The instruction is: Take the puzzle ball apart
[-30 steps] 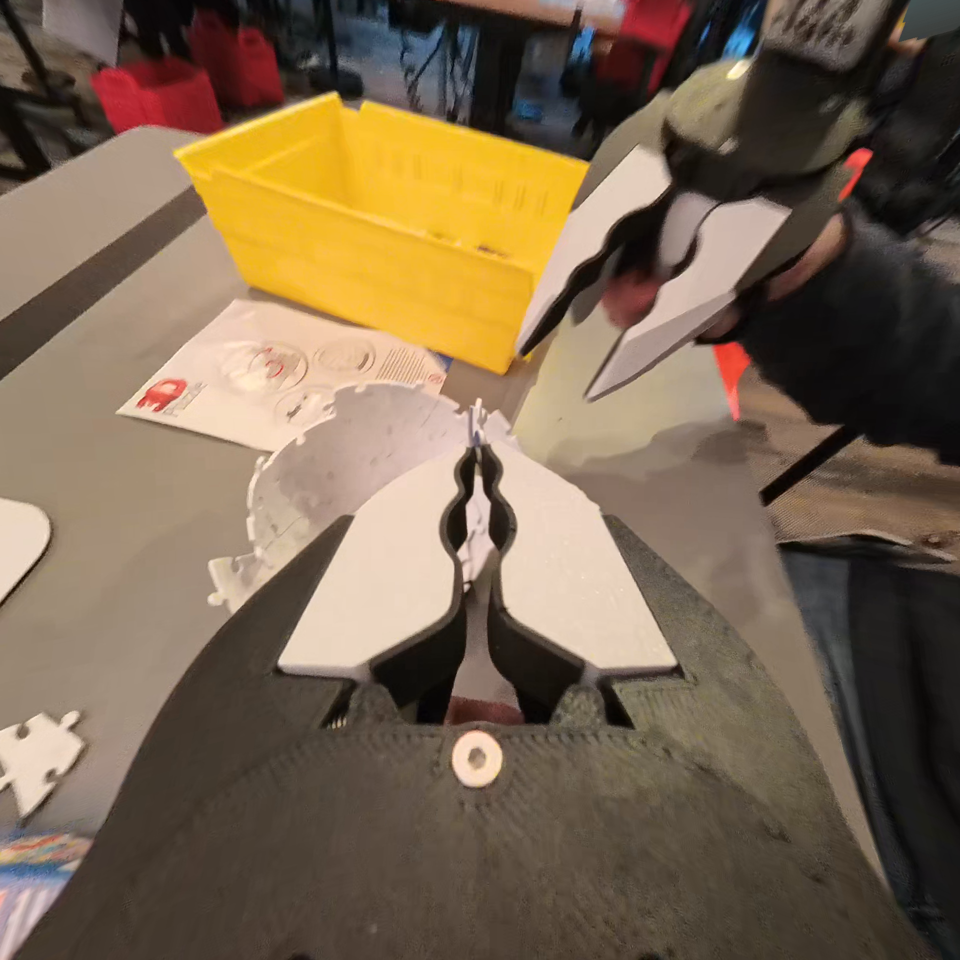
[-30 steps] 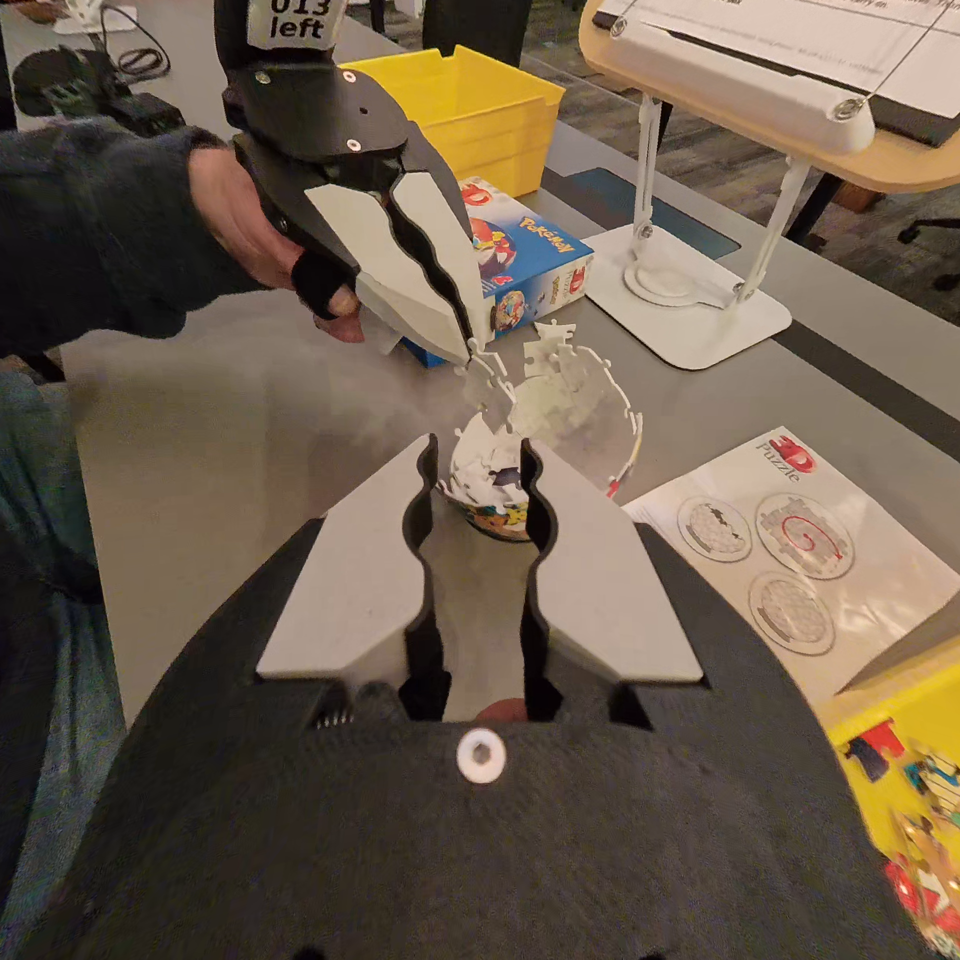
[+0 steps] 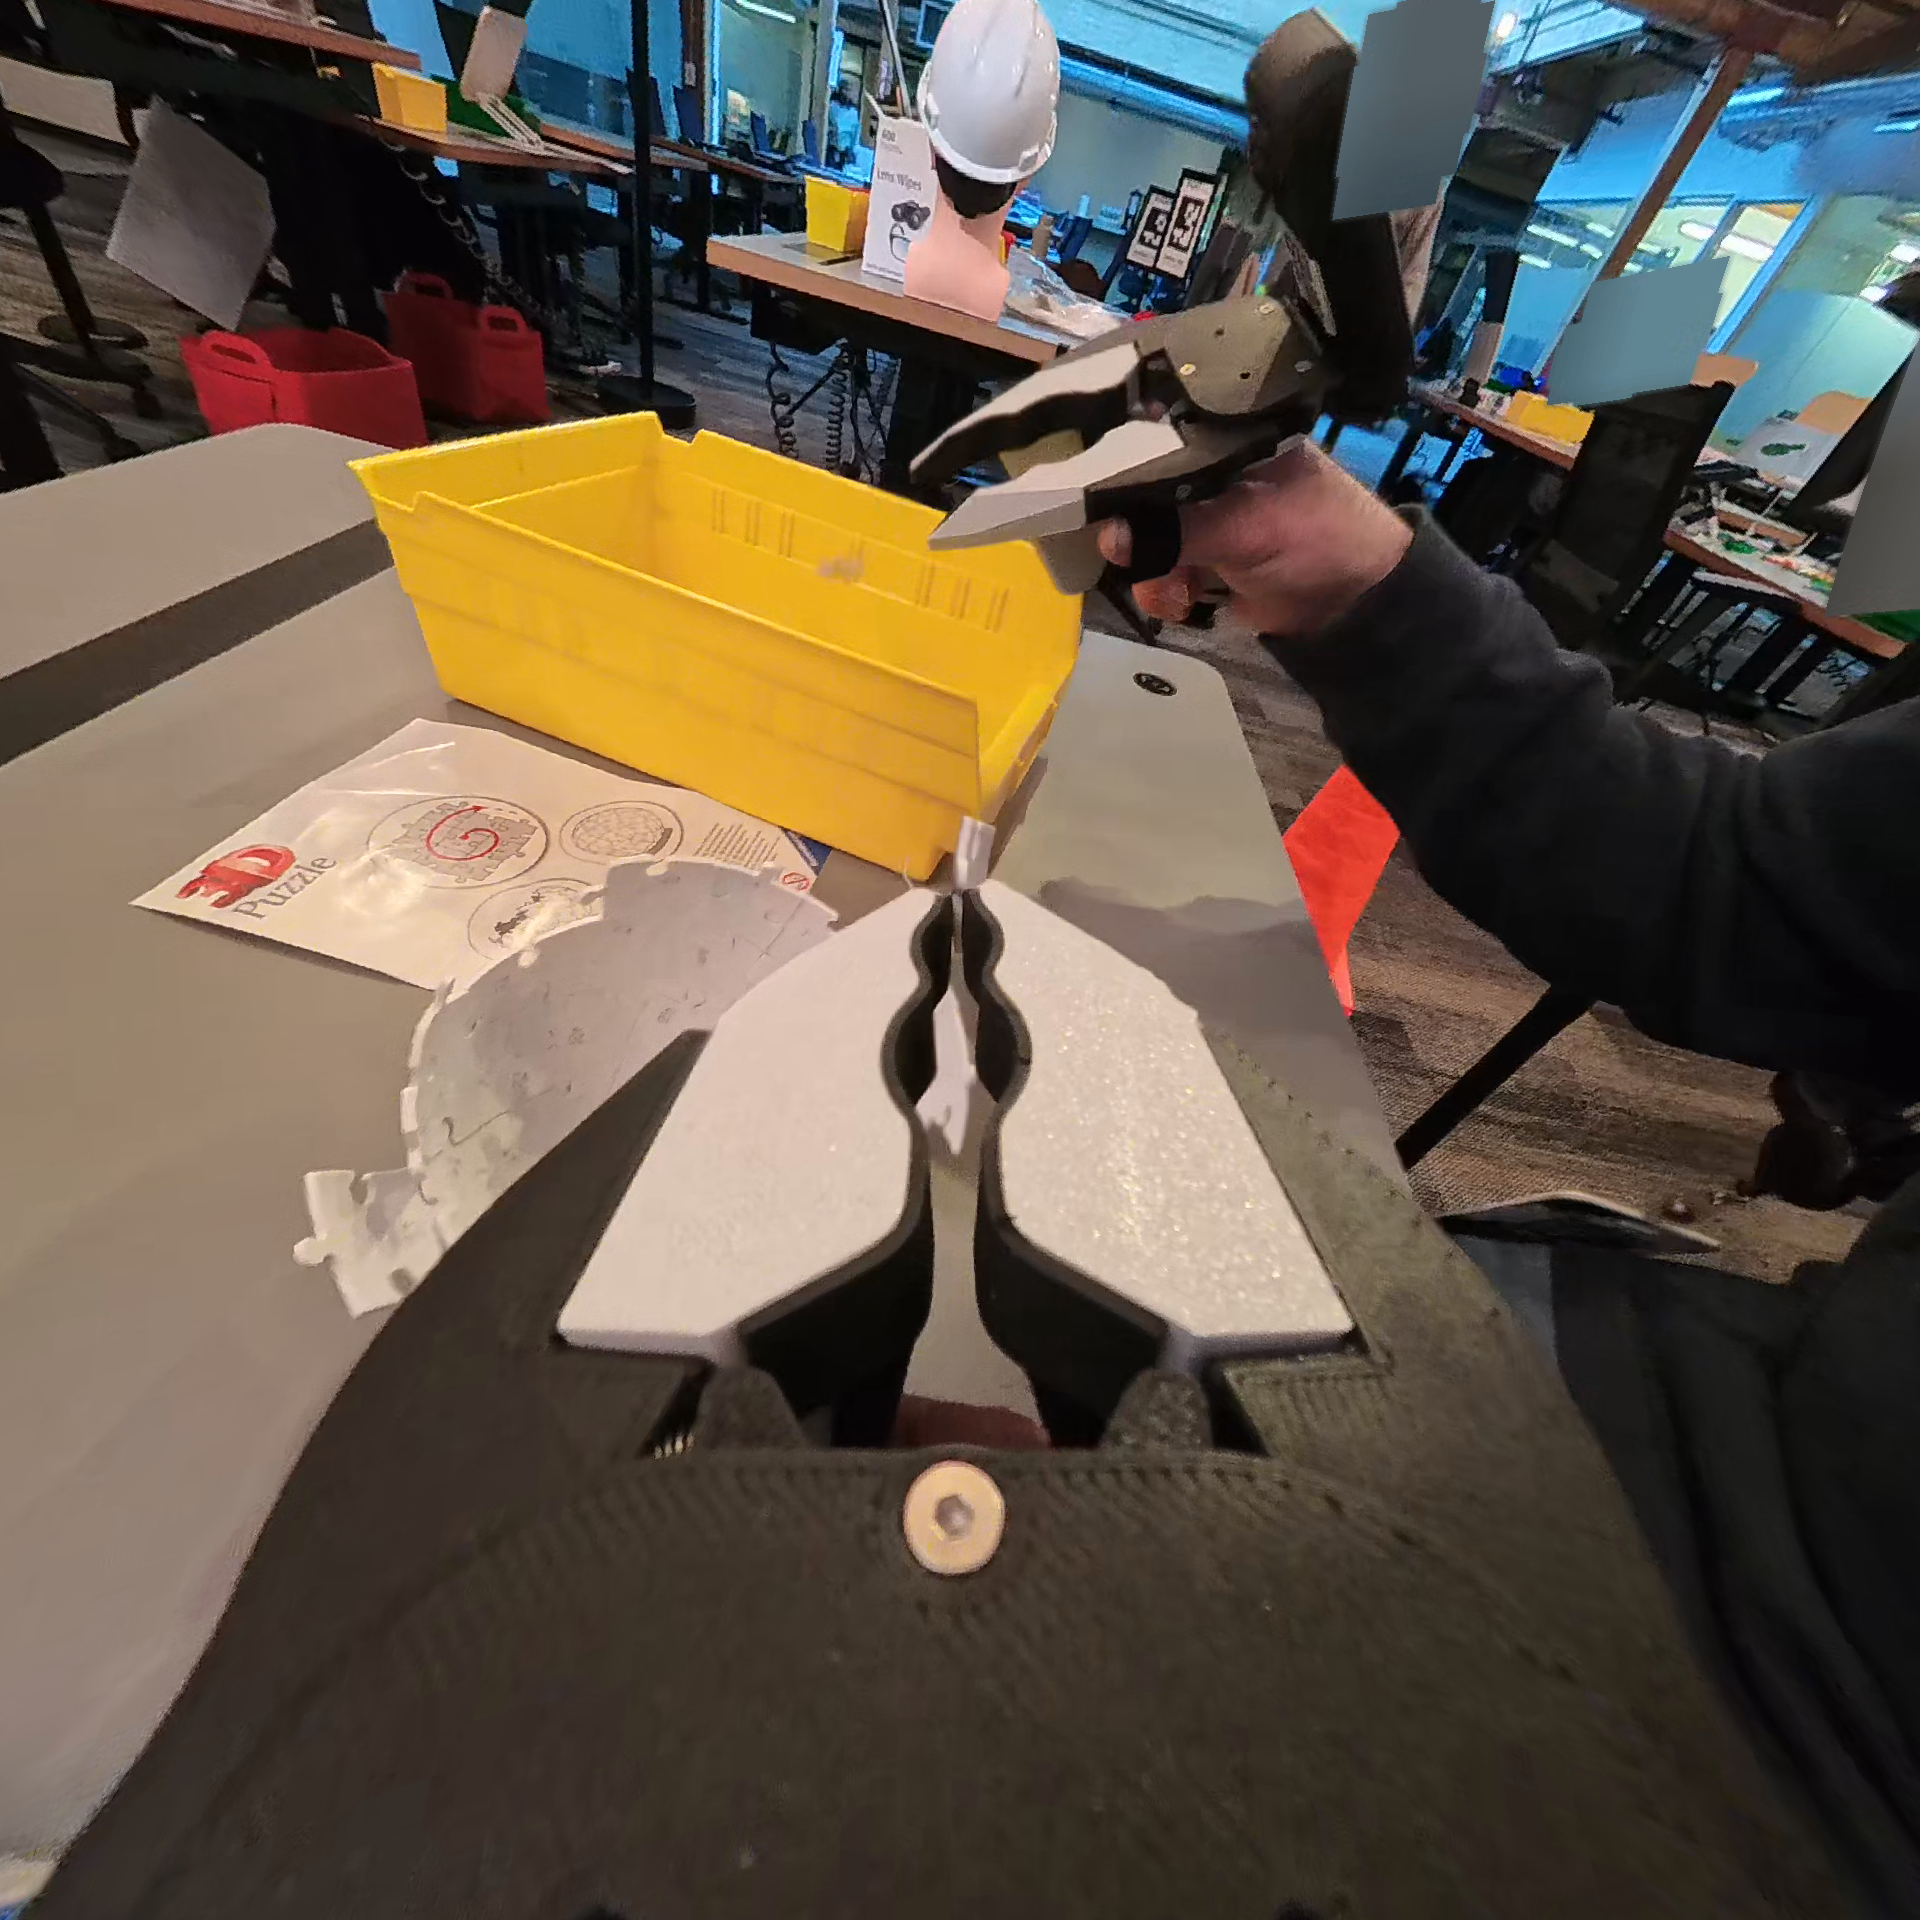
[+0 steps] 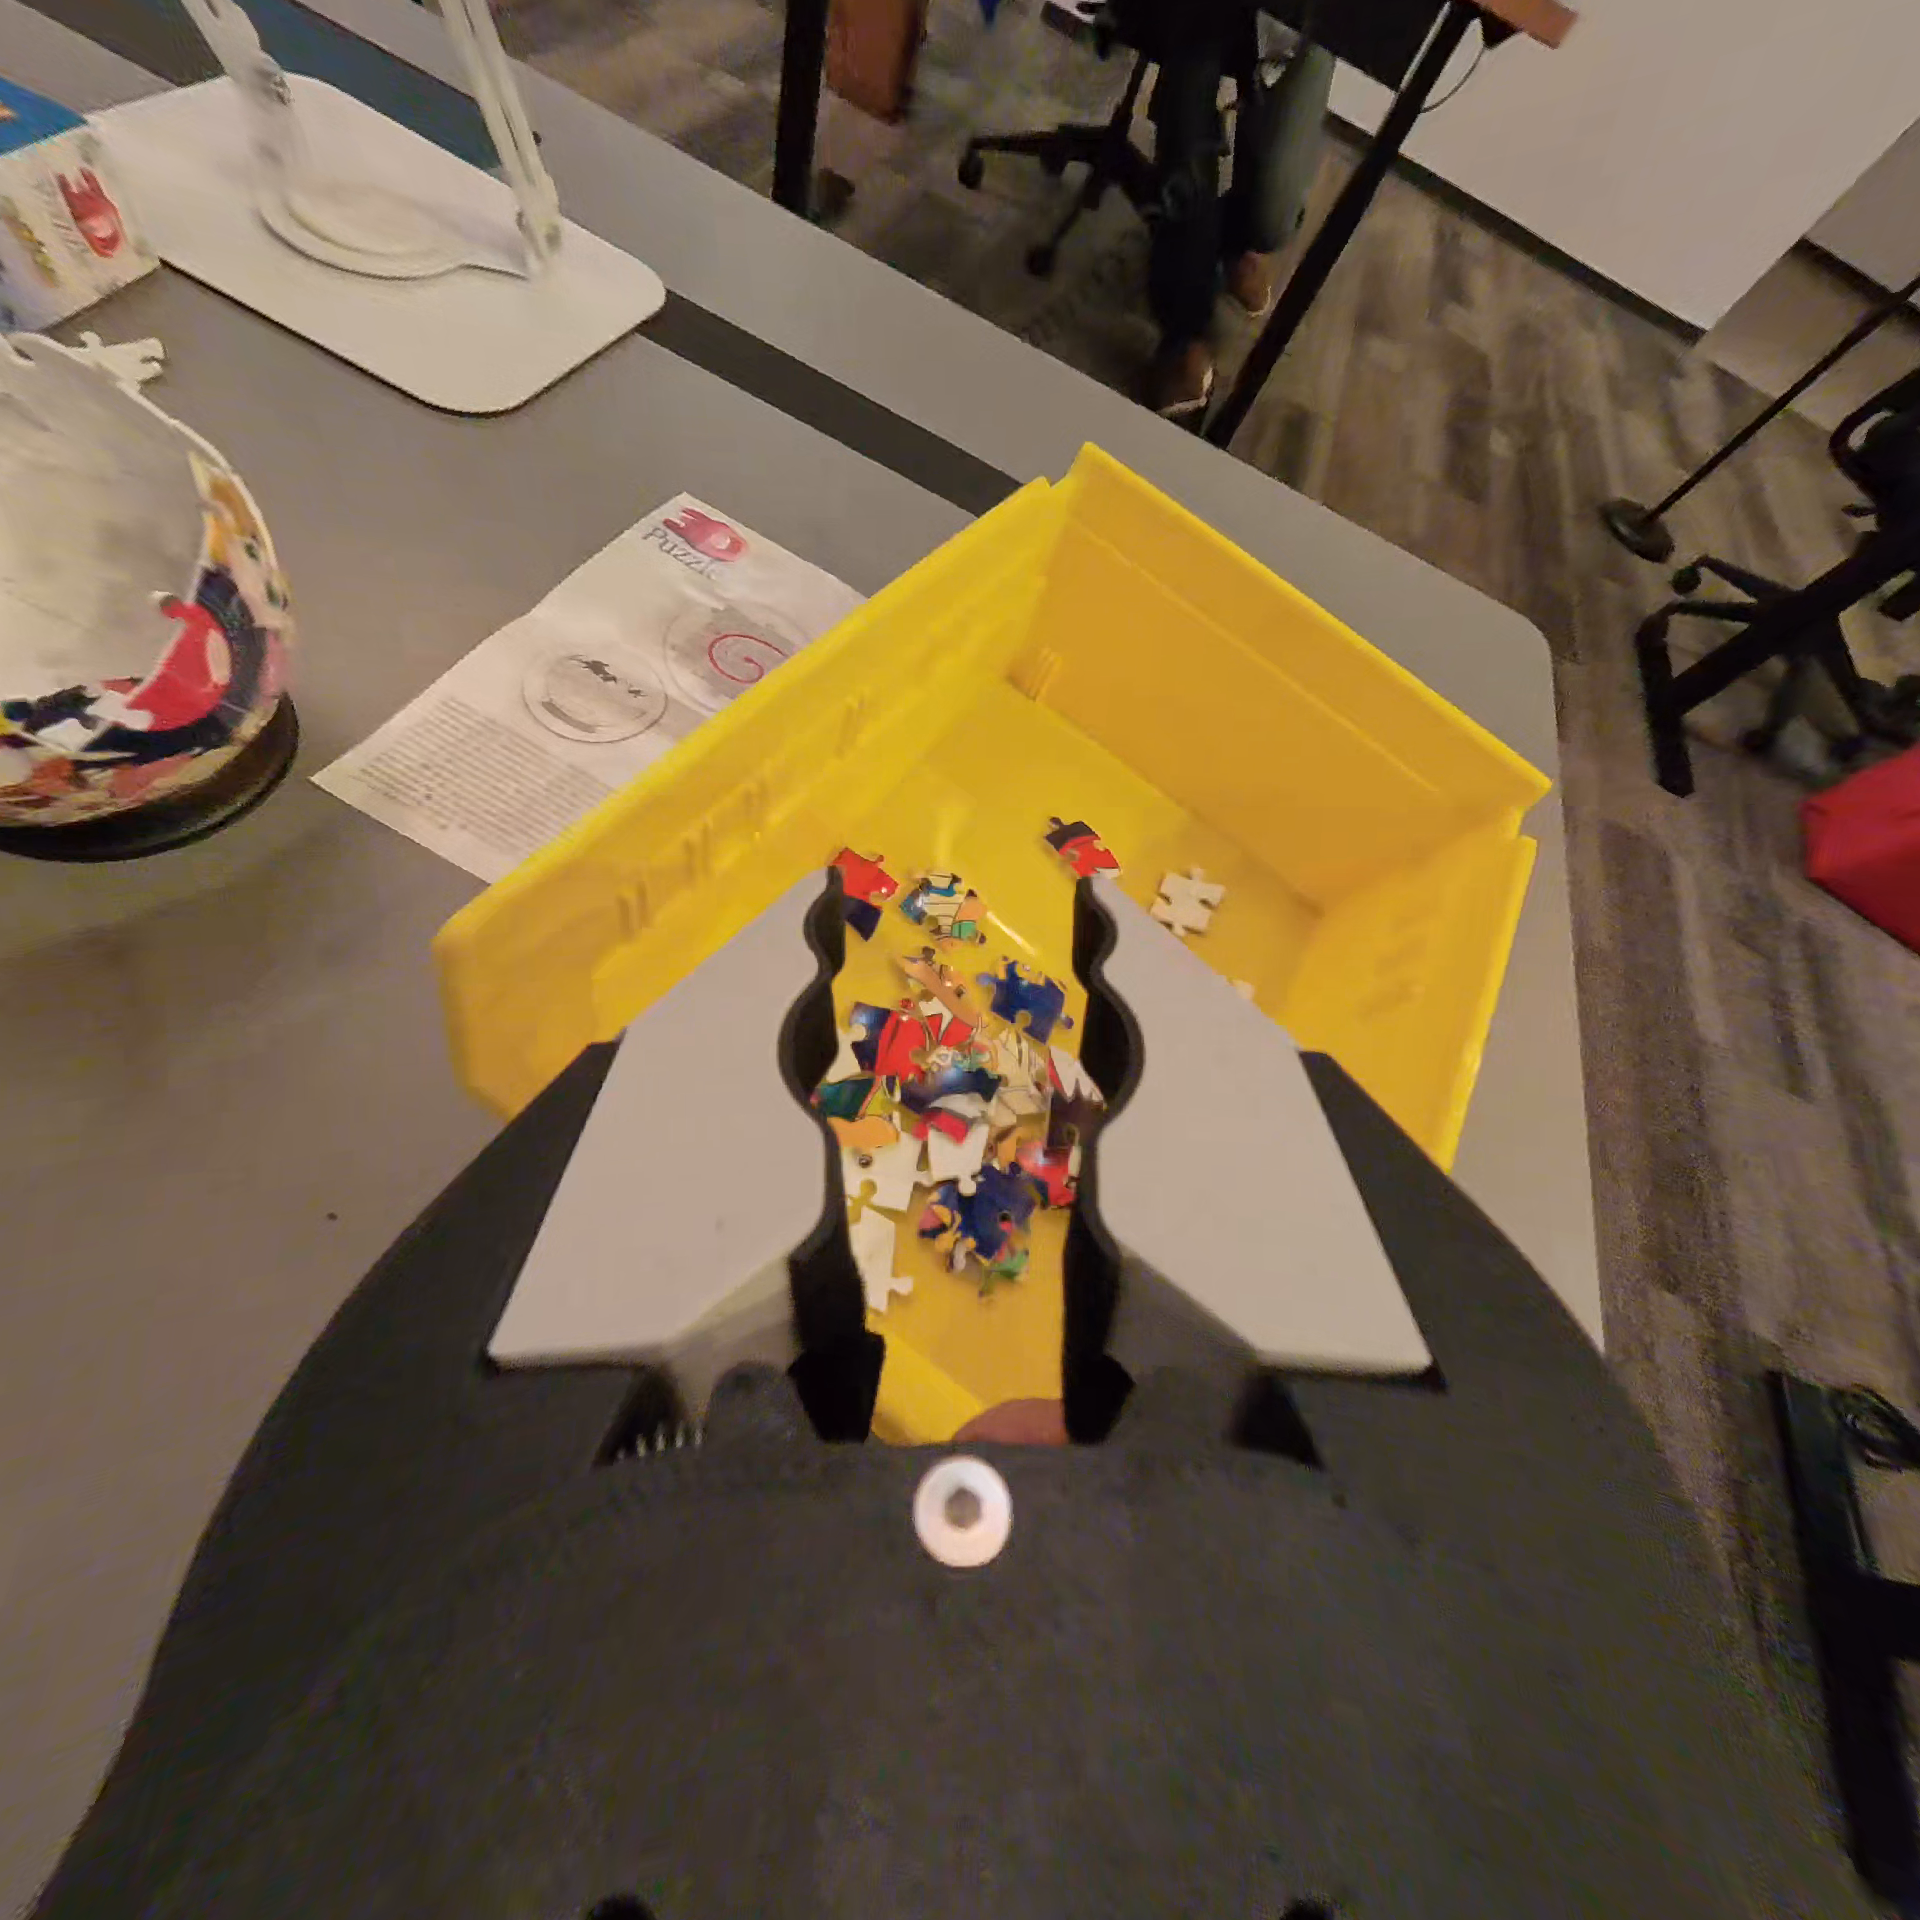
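The puzzle ball (image 3: 561, 1049) is an open, white-backed shell on the grey table, just left of my left gripper (image 3: 952, 902). The left gripper is shut on a white puzzle piece (image 3: 971, 847) that pokes out past its tips. In the right wrist view the ball (image 4: 135, 644) sits on a dark base at the far left, its printed side showing. My right gripper (image 4: 958, 888) is open and empty above the yellow bin (image 4: 1247, 665), which holds several loose puzzle pieces (image 4: 966, 1091). The left wrist view shows the right gripper (image 3: 928, 506) over the bin (image 3: 665, 665), with a small pale blurred piece (image 3: 842, 566) below its tips.
A puzzle leaflet (image 3: 416, 842) lies on the table between ball and bin; it also shows in the right wrist view (image 4: 582, 707). A white stand base (image 4: 416, 281) and the puzzle box (image 4: 52, 229) sit at the back. The table edge (image 3: 1278, 831) is right of the bin. There is about 25 centimetres between the tips of the two grippers. The ball (image 4: 135, 644) lies some 15 centimetres from my left tips, 25 centimetres from my right tips.
My right gripper has moved from beside the ball to above the yellow bin and stands wider open. My left gripper is still shut on its piece, now lifted clear of the shell.
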`<state>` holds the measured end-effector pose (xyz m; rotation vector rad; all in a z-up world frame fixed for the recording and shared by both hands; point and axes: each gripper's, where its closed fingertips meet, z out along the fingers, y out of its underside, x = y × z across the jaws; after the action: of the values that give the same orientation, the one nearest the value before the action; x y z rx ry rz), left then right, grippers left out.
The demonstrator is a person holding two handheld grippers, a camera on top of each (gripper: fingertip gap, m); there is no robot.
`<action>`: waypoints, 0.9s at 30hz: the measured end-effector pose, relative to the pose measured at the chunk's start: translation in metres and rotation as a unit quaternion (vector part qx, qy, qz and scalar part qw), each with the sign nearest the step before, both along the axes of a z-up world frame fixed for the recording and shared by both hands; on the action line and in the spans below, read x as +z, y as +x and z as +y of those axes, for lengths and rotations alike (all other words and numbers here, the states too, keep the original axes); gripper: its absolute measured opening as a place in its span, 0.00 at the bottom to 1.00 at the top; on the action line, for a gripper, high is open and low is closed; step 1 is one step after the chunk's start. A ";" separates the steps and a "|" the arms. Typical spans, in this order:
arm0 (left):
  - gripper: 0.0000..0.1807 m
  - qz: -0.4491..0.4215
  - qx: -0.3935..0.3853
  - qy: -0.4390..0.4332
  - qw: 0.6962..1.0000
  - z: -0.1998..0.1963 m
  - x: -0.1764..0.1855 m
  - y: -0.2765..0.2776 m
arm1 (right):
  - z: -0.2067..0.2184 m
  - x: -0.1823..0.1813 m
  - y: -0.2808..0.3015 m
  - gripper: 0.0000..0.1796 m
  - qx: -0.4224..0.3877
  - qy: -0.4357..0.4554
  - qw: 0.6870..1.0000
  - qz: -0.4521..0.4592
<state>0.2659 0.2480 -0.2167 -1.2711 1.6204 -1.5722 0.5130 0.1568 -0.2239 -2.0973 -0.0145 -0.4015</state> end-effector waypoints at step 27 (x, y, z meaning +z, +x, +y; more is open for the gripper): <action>0.21 0.151 0.150 0.322 0.923 0.107 -0.033 -0.017 | 0.002 -0.035 0.011 0.23 -0.017 -0.077 0.997 0.026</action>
<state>0.2487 0.3552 -0.2497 -1.3329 1.8061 -0.5891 0.5244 0.1589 -0.2587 -2.2613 0.0228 -0.3766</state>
